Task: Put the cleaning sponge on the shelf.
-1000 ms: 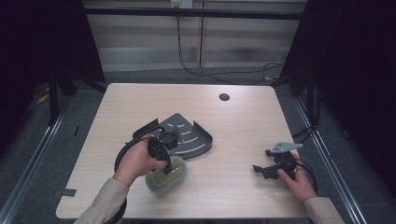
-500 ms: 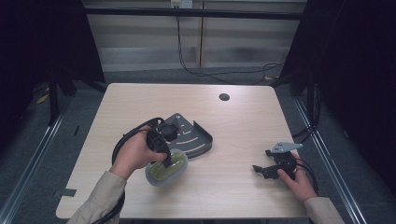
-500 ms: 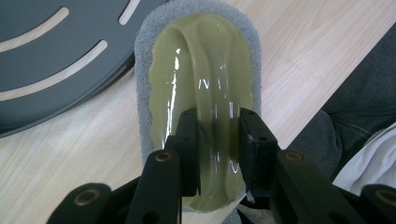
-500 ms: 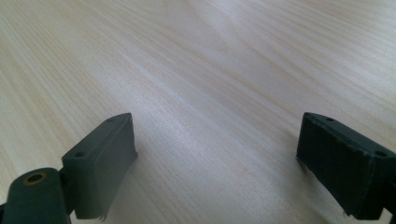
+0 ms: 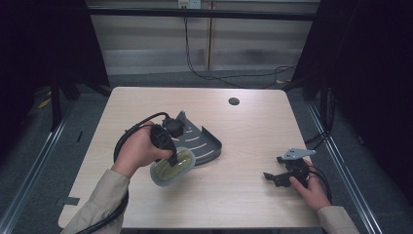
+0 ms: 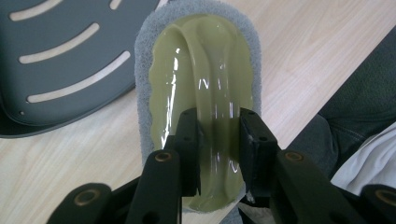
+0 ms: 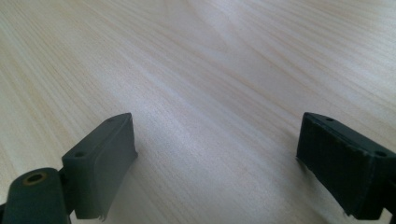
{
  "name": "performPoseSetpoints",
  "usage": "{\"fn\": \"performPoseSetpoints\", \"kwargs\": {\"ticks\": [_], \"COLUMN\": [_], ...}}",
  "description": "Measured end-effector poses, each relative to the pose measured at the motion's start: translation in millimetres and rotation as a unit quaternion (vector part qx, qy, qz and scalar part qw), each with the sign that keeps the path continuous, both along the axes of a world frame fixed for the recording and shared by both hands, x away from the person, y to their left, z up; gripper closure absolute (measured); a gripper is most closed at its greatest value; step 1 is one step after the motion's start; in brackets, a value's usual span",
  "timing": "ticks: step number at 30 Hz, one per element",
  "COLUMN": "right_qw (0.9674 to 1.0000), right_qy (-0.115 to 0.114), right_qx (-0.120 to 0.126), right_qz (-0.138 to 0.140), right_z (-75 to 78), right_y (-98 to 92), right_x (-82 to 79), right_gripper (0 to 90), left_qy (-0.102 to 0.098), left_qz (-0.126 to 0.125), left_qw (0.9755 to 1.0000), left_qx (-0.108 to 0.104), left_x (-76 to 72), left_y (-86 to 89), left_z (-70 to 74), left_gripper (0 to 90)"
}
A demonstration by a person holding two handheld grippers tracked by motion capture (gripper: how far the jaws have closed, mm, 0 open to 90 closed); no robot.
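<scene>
High view: left gripper (image 5: 171,157) clamped on scrub brush (image 5: 173,166), just beside grey rack (image 5: 204,144); right gripper (image 5: 277,176) low over table (image 5: 253,126). Left gripper view: pinched brush's yellow-green handle (image 6: 212,93). Right gripper view: spread wide over bare wood.

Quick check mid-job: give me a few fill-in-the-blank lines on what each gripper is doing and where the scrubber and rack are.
1. The left gripper is shut on the ____ of the scrubber.
2. The right gripper has its jaws ____, with nothing between them.
3. The dark grey rack has ____ cut through its floor.
4. The scrubber's pad is ____ in colour.

Missing words: handle; open; slots; grey
</scene>
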State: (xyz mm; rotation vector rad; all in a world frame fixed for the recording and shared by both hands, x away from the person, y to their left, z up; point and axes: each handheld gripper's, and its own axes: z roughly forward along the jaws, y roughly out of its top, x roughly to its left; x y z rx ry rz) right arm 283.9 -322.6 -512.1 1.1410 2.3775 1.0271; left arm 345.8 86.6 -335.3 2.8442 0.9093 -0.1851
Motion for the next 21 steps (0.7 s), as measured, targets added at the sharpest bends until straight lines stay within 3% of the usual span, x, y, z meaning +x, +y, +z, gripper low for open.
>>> {"fn": "performPoseSetpoints", "kwargs": {"ticks": [21], "right_qw": [1.0000], "right_qy": [0.001], "right_qx": [0.000], "right_qz": [0.000], "right_z": [0.1], "right_y": [0.1], "right_x": [0.0], "right_gripper": [10.9], "left_qy": [-0.016], "left_qz": [0.031], "left_qw": [0.9994], "left_qx": [-0.004], "left_x": [22.8], "left_y": [5.1], "left_z": [9.8], "left_gripper": [71.3]}}
